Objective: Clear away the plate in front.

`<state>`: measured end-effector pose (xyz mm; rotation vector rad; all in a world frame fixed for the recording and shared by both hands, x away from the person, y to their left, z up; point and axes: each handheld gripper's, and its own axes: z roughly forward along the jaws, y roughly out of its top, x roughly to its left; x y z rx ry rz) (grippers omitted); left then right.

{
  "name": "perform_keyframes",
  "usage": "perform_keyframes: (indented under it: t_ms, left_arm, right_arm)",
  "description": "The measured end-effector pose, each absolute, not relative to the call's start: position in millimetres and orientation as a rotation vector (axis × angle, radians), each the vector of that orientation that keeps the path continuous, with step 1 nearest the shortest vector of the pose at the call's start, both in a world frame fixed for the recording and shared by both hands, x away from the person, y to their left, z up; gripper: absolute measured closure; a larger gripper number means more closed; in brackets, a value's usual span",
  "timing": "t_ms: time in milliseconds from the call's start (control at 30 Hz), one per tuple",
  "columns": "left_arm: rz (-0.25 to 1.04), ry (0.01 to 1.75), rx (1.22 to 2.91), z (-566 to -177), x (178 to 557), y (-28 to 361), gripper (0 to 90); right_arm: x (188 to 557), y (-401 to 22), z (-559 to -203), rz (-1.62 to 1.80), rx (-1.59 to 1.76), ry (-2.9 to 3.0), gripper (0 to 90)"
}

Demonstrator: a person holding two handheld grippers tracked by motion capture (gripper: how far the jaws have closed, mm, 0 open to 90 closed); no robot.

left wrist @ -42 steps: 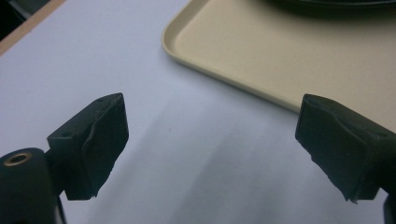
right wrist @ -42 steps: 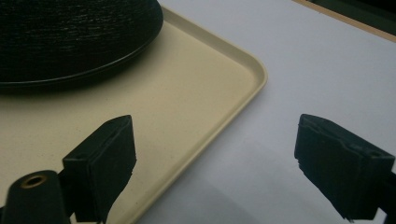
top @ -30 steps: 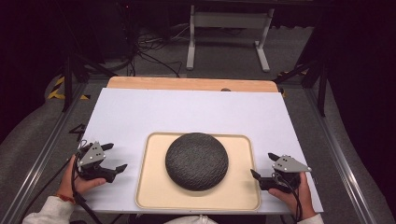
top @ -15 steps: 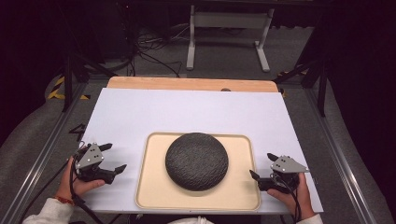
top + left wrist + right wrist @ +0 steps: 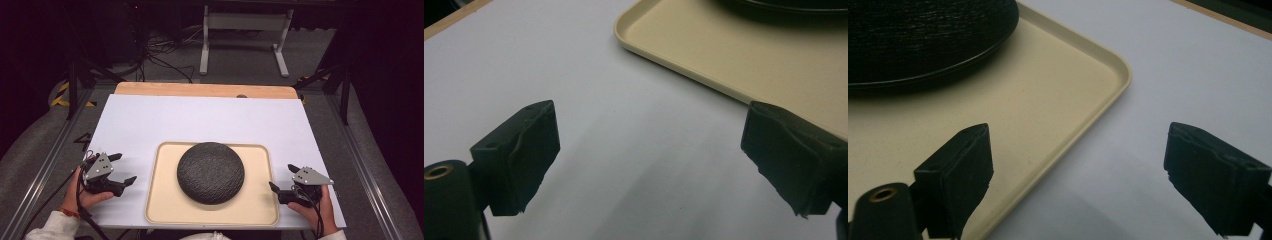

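Tray (image 5: 160, 200) of beige plastic, judged stiff and light, lies between the left gripper (image 5: 122, 169) and right gripper (image 5: 281, 177), bearing a dark textured dome (image 5: 210, 172). Both grippers are held spread and empty; the raised rim nearest each is judged the best hold.

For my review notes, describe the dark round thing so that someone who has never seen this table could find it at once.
Start at the white table, then find the beige tray at its near edge, between the two hand-held grippers. The dark dome sits at the tray's middle. It is the one round, black, rough-textured thing there; all around it is pale and flat.
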<state>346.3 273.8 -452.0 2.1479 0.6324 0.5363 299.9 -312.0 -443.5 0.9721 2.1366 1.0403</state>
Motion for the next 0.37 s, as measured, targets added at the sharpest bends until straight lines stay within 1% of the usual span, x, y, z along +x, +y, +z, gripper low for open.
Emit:
perform_keyframes:
  t_ms: [367]
  left_arm:
    - [0.531,0.633,2.156,-452.6,349.1,271.8,9.0]
  right_arm:
    - [300.6,-312.1,-444.9,1.032,0.975,2.148,12.9]
